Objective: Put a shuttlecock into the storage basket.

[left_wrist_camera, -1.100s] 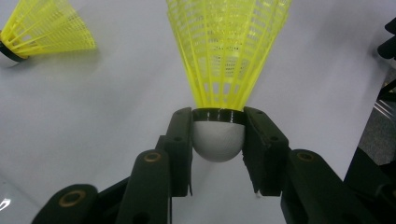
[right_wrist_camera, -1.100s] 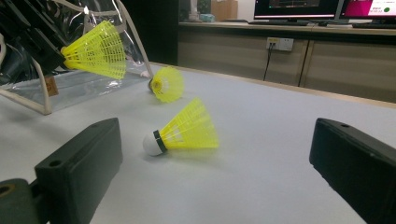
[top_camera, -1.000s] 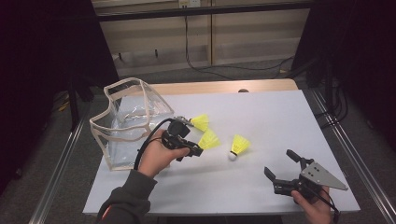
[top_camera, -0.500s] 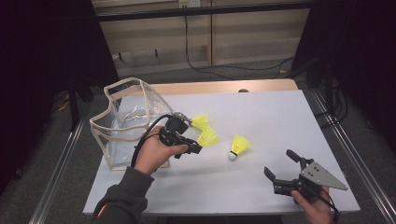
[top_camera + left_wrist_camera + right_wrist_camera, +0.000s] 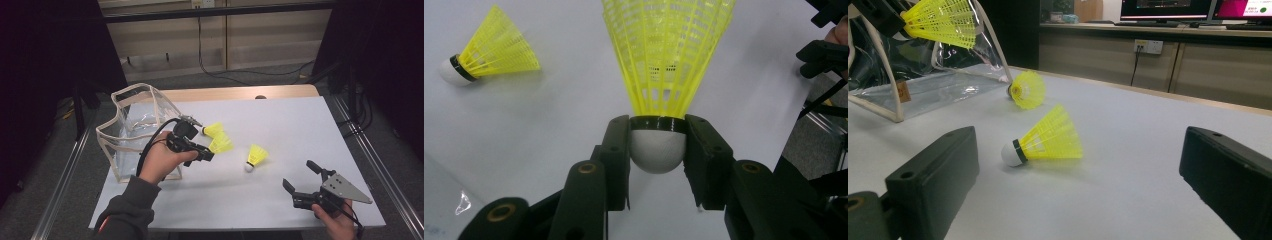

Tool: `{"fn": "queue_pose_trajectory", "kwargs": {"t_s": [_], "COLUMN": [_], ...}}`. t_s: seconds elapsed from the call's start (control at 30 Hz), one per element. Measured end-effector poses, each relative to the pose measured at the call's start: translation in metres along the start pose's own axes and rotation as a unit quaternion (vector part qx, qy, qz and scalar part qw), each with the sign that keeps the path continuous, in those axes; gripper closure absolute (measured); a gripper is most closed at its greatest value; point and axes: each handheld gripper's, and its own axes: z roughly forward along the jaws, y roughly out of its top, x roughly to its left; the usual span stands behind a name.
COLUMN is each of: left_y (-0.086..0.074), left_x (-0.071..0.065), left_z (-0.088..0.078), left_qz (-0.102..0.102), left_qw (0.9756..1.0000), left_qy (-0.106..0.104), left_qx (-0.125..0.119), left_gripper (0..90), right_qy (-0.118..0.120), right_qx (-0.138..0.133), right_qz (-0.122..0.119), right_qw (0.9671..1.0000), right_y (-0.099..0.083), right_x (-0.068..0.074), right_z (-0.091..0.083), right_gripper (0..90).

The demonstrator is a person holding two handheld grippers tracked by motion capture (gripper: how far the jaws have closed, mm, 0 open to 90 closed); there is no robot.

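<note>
The left gripper point(image 5: 658, 145), raised above the white table point(image 5: 300, 125) beside the clear pouch point(image 5: 131, 125), clamps the white cork of a yellow shuttlecock point(image 5: 666, 55), while the right gripper point(image 5: 300, 177) rests open near the table's front edge, two more shuttlecocks point(image 5: 256, 156) lying between.

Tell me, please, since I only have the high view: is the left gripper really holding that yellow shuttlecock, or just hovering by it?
Observer: The left gripper is shut on the held shuttlecock; its jaws clamp the white cork base from both sides.
Operator: Thank you. Which way does its skirt point?
Observer: Straight away from the jaws, in line with them.
Operator: And are the right gripper's jaws clear?
Observer: Yes, the right gripper is open with nothing between its jaws; the lying shuttlecock rests on the table ahead of them, cork toward the clear bag.
</note>
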Motion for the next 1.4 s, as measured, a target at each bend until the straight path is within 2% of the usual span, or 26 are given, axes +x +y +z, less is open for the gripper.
{"fn": "queue_pose_trajectory", "kwargs": {"t_s": [0.37,0.67,1.4], "left_y": [0.003,0.007,0.015], "left_x": [0.002,0.002,0.009], "left_z": [-0.010,-0.014,-0.031], "left_qz": [0.002,-0.008,-0.014], "left_qw": [1.0000,1.0000,0.9998], "left_qy": [0.005,0.003,0.011], "left_qx": [0.003,0.000,0.003], "left_gripper": [64.8,64.8,64.8], "right_qy": [0.000,0.001,0.002], "right_qx": [0.000,0.000,-0.001], "right_qz": [0.000,0.001,0.001], "right_qw": [1.0000,1.0000,1.0000], "right_y": [0.000,0.000,0.000], "right_x": [0.000,0.000,0.000], "right_z": [0.000,0.000,-0.001], "right_gripper": [2.2,2.2,2.2]}}
